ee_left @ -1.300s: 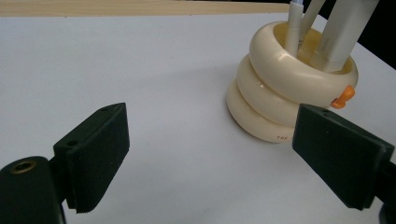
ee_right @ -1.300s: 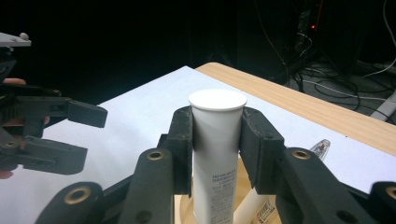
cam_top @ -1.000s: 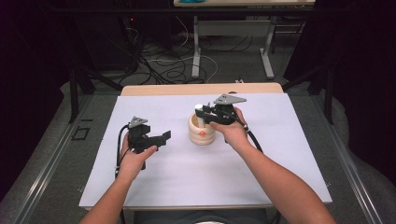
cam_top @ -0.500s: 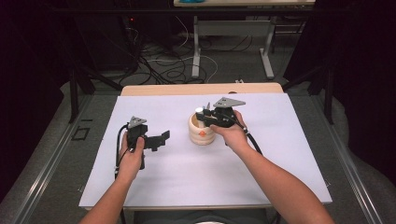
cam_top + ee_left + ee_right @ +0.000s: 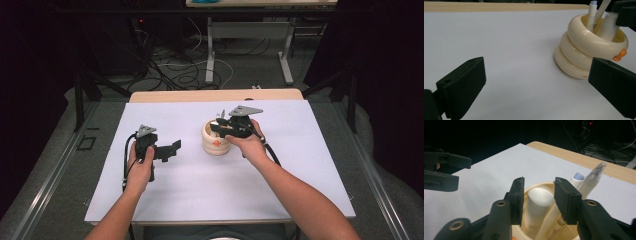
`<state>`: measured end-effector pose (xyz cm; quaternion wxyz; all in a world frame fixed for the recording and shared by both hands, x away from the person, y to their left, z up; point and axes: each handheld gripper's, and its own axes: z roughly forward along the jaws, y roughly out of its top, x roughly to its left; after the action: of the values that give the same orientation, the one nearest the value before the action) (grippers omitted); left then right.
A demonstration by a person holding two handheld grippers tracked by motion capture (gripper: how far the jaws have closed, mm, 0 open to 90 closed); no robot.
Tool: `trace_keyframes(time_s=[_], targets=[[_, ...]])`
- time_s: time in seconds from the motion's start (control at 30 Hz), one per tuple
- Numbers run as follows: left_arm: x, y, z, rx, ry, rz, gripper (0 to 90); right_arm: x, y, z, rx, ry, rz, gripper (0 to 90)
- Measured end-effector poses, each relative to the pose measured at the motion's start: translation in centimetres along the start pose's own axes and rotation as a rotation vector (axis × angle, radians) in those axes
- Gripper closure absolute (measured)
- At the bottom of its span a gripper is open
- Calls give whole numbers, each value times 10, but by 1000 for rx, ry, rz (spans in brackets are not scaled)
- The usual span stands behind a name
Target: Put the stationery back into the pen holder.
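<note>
A cream ringed pen holder (image 5: 216, 145) stands on the white sheet (image 5: 165, 200), with an orange tab on its side (image 5: 619, 54). It holds a thick white tube (image 5: 536, 206) and two pens (image 5: 594, 176). My right gripper (image 5: 220, 127) hovers over the holder's mouth. Its jaws (image 5: 539, 192) have just been opening; the white tube stands between them, and a gap shows beside the left pad. My left gripper (image 5: 172, 148) rests left of the holder, pointing at it, open wide with nothing between its fingers (image 5: 461, 85).
The white sheet covers most of the wooden table (image 5: 215, 95), which shows as a strip at the far edge. Bare sheet lies in front of and to both sides of the holder. Cables and table legs fill the dark floor beyond.
Both hands keep their places and the holder has not shifted. No other difference shows from the high view.
</note>
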<state>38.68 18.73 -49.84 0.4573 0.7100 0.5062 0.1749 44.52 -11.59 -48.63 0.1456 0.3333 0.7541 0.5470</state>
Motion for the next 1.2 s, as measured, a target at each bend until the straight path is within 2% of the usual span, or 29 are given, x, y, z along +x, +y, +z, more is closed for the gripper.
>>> trace_keyframes(time_s=[0.07,0.13,0.17,0.2,0.23,0.3,0.37,0.4,0.57,0.7,0.77,0.9,1.03,1.2], targets=[[0,0,0,3,1,4,13,0,2,-3,-4,-3,-24,566],[0,0,0,5,0,4,13,1,4,-6,-13,-7,-27,538],[0,0,0,10,-2,7,13,0,5,-8,-8,-9,-49,526],[0,0,0,8,-2,7,13,1,7,-10,4,-14,-46,516],[0,0,-1,8,-3,7,13,0,7,-11,-13,-14,-55,503],[0,0,-1,8,-3,8,13,0,8,-15,-8,-10,-36,484],[1,0,0,3,-1,5,13,-2,10,-19,6,-19,-41,459],[1,0,-1,11,-2,7,13,-2,10,-20,-11,-23,-35,440],[2,0,-1,2,4,2,13,-5,11,-28,-5,-45,-25,360],[3,1,-2,1,3,1,13,-7,11,-33,27,-63,-15,295],[3,1,-3,7,4,4,13,-8,9,-36,42,-80,9,264],[4,1,-3,5,7,4,13,-14,6,-43,93,-105,27,208],[6,1,-4,9,10,1,13,-21,2,-51,92,-134,63,160],[7,1,-4,2,18,1,13,-32,-5,-62,110,-173,71,155]])
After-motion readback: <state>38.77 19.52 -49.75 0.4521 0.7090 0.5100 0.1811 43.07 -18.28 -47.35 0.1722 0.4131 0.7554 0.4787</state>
